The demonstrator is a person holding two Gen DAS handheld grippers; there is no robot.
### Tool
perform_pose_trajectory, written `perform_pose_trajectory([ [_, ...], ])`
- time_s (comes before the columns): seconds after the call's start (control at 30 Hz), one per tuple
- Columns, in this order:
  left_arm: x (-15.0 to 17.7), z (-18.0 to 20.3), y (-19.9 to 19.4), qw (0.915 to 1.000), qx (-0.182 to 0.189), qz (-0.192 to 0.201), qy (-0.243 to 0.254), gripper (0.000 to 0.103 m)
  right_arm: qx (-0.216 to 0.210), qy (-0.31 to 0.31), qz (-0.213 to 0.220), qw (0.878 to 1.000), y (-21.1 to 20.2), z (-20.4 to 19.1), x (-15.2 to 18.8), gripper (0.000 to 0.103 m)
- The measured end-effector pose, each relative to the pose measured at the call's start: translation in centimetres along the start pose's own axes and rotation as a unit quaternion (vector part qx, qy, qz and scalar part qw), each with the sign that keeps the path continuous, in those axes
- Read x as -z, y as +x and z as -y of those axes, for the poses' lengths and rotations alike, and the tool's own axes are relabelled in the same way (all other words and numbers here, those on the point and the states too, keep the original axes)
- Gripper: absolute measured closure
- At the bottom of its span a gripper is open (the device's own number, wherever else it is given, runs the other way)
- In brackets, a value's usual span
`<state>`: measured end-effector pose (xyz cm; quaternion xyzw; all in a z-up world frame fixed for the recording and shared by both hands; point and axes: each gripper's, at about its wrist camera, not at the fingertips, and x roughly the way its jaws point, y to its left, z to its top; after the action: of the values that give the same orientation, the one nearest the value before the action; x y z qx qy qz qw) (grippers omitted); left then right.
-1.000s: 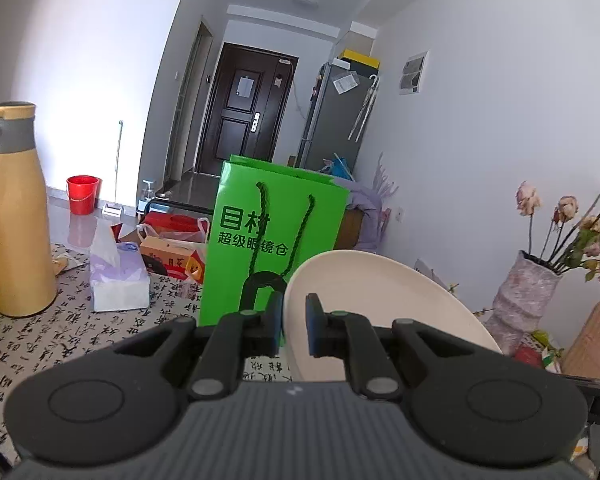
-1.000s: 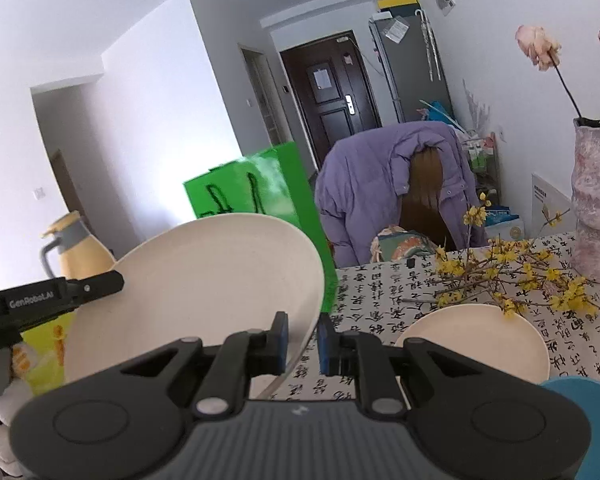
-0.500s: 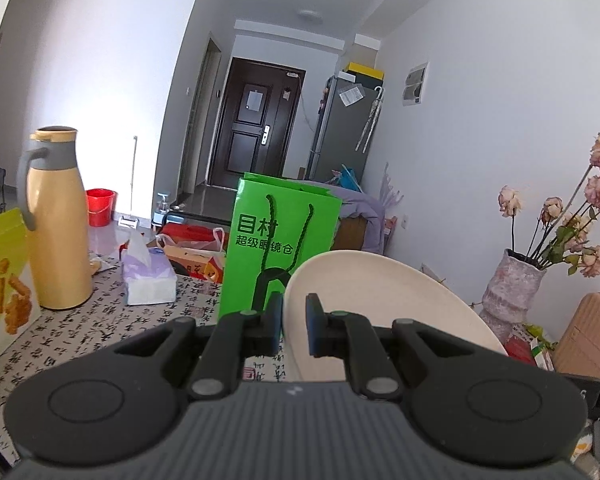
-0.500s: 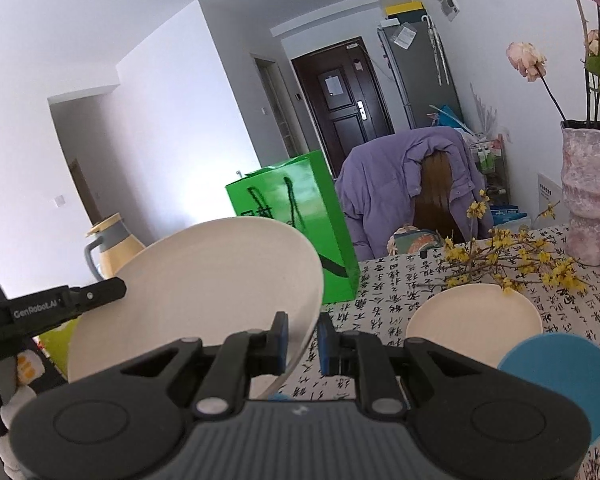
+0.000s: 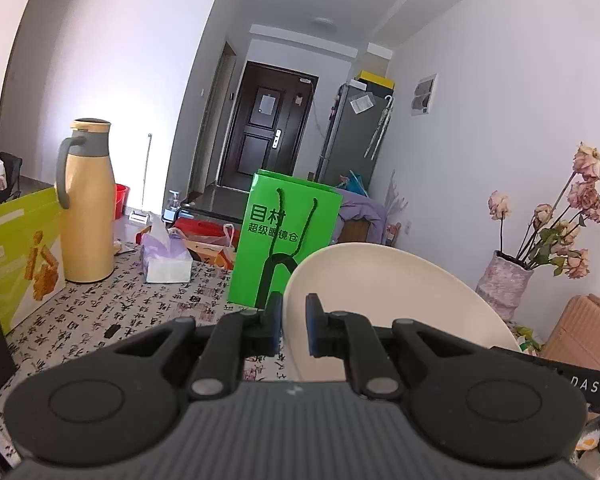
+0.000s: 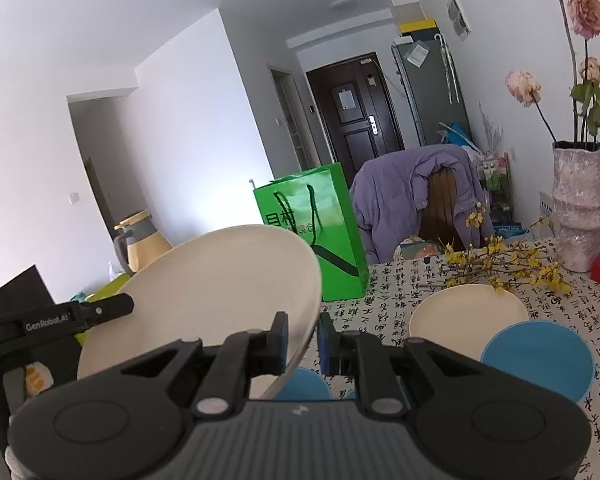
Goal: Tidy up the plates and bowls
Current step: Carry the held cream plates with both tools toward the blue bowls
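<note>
Right wrist view: cream plate (image 6: 204, 296) hides most of yellow flask (image 6: 146, 240).

The left claw (image 5: 292, 330) pinches the near edge of a big cream plate (image 5: 388, 312) and holds it up above the desk (image 5: 140, 312). Behind it stand a green bag (image 5: 288, 236), a yellow jug (image 5: 86, 200) and a tissue pack (image 5: 166, 256).
</note>
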<state>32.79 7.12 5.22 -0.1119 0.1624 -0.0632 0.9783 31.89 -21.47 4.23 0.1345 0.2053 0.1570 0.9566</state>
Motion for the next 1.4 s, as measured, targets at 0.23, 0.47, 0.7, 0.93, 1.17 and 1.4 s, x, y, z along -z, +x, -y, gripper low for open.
perform_pose_trajectory([
  [0.23, 1.2, 0.7, -3.2, 0.9998, -0.011, 0.014, -0.001, 0.092, -0.003, -0.01, 0.006, 1.0, -2.3, -0.6, 0.8, 0.088],
  [0.47, 1.9, 1.4, -5.6, 0.9997, -0.013, 0.022, -0.002, 0.092, -0.011, -0.011, 0.014, 1.0, -4.2, -0.6, 1.7, 0.088],
  [0.7, 2.2, 2.3, -8.0, 0.9991, -0.016, 0.04, 0.0, 0.092, -0.014, -0.02, 0.026, 0.999, -6.1, -0.9, 2.5, 0.088],
  [0.93, 3.2, 2.8, -9.8, 0.9989, -0.014, 0.043, -0.007, 0.092, -0.014, -0.027, 0.043, 0.999, -8.3, -0.8, 3.3, 0.088],
  [1.17, 4.8, 3.9, -11.3, 0.9989, -0.016, 0.043, -0.008, 0.092, -0.006, -0.037, 0.06, 0.997, -10.3, -0.4, 4.3, 0.088],
  [1.4, 6.2, 5.5, -12.4, 0.999, -0.014, 0.042, 0.002, 0.092, -0.001, -0.031, 0.072, 0.997, -12.5, 0.5, 5.4, 0.088],
])
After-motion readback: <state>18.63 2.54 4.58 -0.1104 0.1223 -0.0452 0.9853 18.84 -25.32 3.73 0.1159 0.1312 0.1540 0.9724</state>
